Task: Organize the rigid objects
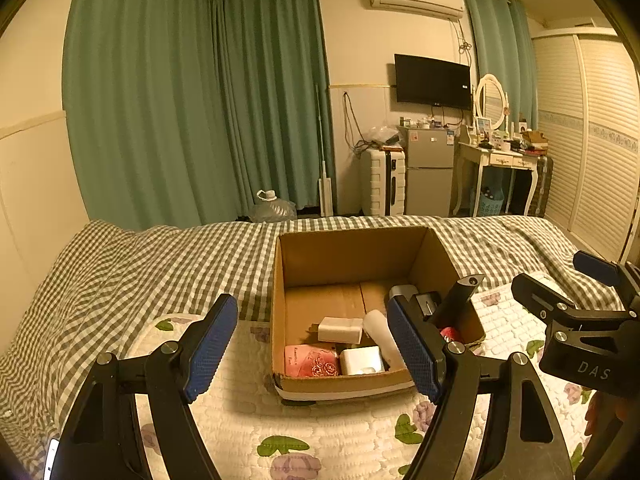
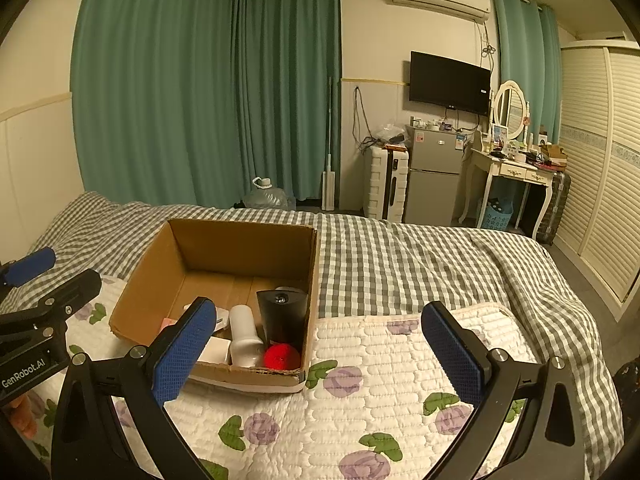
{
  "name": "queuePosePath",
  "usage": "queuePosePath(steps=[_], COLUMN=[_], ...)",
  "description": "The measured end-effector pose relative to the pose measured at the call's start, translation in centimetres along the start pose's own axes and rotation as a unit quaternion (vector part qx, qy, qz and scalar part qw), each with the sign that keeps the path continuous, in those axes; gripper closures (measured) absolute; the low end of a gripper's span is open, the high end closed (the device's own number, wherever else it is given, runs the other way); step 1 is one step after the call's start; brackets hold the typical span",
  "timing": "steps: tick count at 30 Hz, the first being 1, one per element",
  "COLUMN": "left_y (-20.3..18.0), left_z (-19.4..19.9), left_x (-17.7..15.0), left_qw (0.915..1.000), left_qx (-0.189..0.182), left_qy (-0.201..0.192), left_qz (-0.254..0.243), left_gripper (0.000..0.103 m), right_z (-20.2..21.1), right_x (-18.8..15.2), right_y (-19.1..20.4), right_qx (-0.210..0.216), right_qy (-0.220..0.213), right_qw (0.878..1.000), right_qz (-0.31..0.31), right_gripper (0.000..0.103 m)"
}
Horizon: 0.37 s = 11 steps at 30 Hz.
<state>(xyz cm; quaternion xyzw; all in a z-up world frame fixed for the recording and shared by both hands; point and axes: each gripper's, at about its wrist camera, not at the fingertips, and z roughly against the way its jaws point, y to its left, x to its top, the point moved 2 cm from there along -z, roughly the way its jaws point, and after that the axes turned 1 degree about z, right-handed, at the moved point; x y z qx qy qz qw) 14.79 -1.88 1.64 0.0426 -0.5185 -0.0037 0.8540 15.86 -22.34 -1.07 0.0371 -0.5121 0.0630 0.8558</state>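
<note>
The left tool fills the bottom of its own view with its two blue pads spread wide and nothing between them. The right tool is likewise released, its pads far apart at the bottom of its view, grasping nothing. Each tool shows in the other's picture: the right one at the right edge of the left view, the left one at the left edge of the right view.

Just beyond the pads, at the centre of both views, an open cardboard box sits on the bed, half on a white quilted pad with purple flowers and half on the green checked sheet. Inside the box, crowded at its near end, lie a white bottle, a black bottle leaning in the right corner, a red ball, a pink packet and two white blocks.
</note>
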Motion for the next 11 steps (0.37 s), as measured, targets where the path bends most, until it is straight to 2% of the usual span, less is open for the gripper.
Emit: queuePosePath(steps=[11], left_y=[0.40], left_z=[-0.03], left_x=[-0.32], left_qw=[1.0000], left_qx=[0.005], left_qy=[0.001], left_qz=[0.006], left_gripper=[0.023], right_z=[-0.43], right_x=[-0.35], right_y=[0.08], right_qx=[0.000], right_qy=[0.006], right_qw=[1.000], right_qz=[0.000], right_gripper=[0.000])
